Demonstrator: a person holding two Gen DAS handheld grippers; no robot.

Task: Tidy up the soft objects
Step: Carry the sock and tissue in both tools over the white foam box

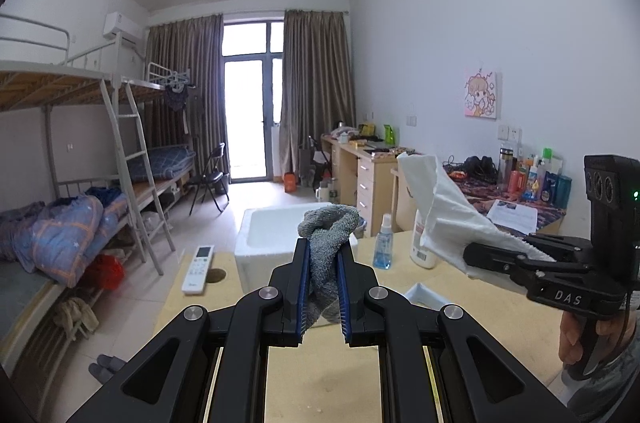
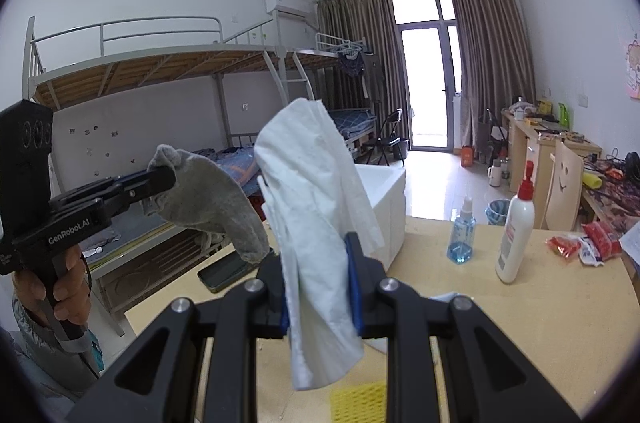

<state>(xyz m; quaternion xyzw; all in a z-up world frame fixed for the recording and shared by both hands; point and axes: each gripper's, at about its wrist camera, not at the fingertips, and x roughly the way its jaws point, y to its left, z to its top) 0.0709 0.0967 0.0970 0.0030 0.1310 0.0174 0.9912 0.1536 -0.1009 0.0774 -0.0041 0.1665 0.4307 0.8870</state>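
My left gripper [image 1: 323, 255] is shut on a grey sock [image 1: 326, 231] and holds it up in the air above the table. From the right wrist view the same sock [image 2: 208, 203] hangs from the left gripper [image 2: 160, 179] at the left. My right gripper [image 2: 318, 255] is shut on a white tissue [image 2: 316, 207] that stands up and droops over its fingers. In the left wrist view the tissue [image 1: 440, 215] sticks out of the right gripper [image 1: 476, 259] at the right. A white foam box [image 1: 272, 235] stands open at the table's far edge, beyond both grippers.
On the wooden table [image 2: 520, 323] stand a blue spray bottle [image 2: 462, 235], a white pump bottle [image 2: 516, 239] and red snack packets [image 2: 588, 243]. A yellow sponge [image 2: 358, 403], a white tray [image 1: 424, 297], a dark phone [image 2: 224, 273] and a remote [image 1: 198, 269] lie there too.
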